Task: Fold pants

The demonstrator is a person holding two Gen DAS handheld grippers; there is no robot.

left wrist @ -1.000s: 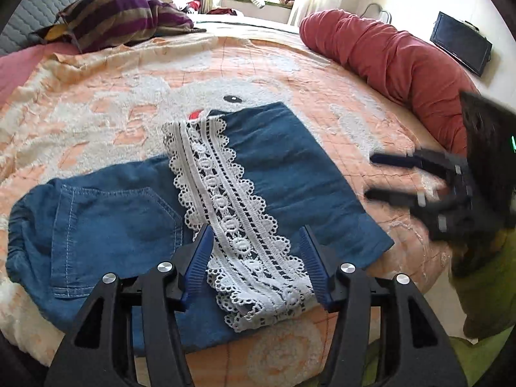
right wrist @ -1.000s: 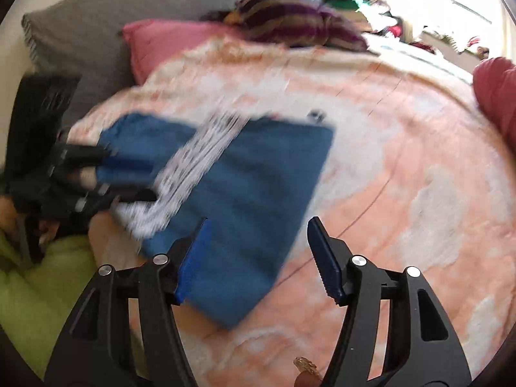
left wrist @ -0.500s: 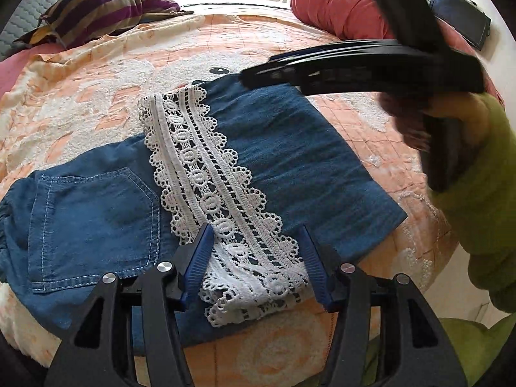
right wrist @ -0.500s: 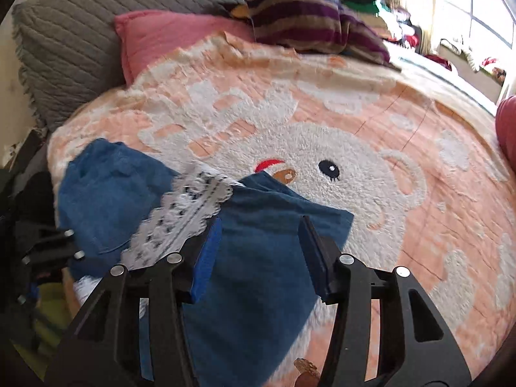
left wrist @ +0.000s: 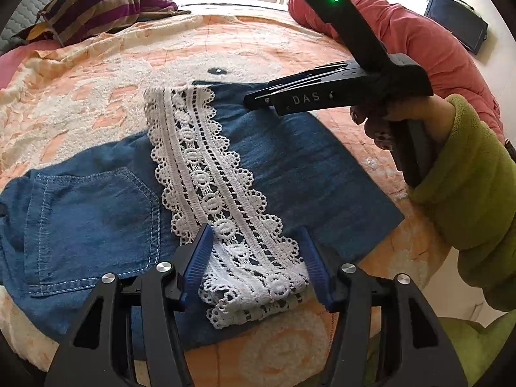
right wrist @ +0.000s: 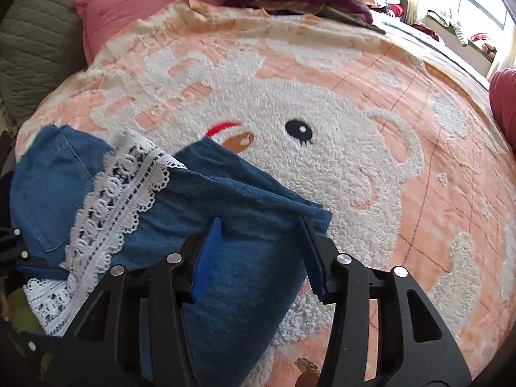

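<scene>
Blue denim pants (left wrist: pixel 96 219) lie on the bed, folded over so a white lace hem band (left wrist: pixel 209 193) runs across the middle. My left gripper (left wrist: pixel 254 264) is open, its jaws standing either side of the near end of the lace, low over it. My right gripper (right wrist: pixel 261 251) is open over the far corner of the folded denim (right wrist: pixel 258 200), low above the cloth. From the left wrist view the right gripper (left wrist: pixel 258 100) reaches in from the right over the far edge of the pants. The lace (right wrist: pixel 116 193) shows left of it in the right wrist view.
The pants lie on a peach and white bear-pattern blanket (right wrist: pixel 338 148). A red bolster (left wrist: pixel 419 38) lies on the right side, a striped pillow (left wrist: pixel 106 6) and a pink pillow (right wrist: pixel 135 9) at the head. The bed's near edge is just below my left gripper.
My right gripper has swung from the right side of the pants across to their far corner and come down over the denim. My left gripper has edged closer to the lace end.
</scene>
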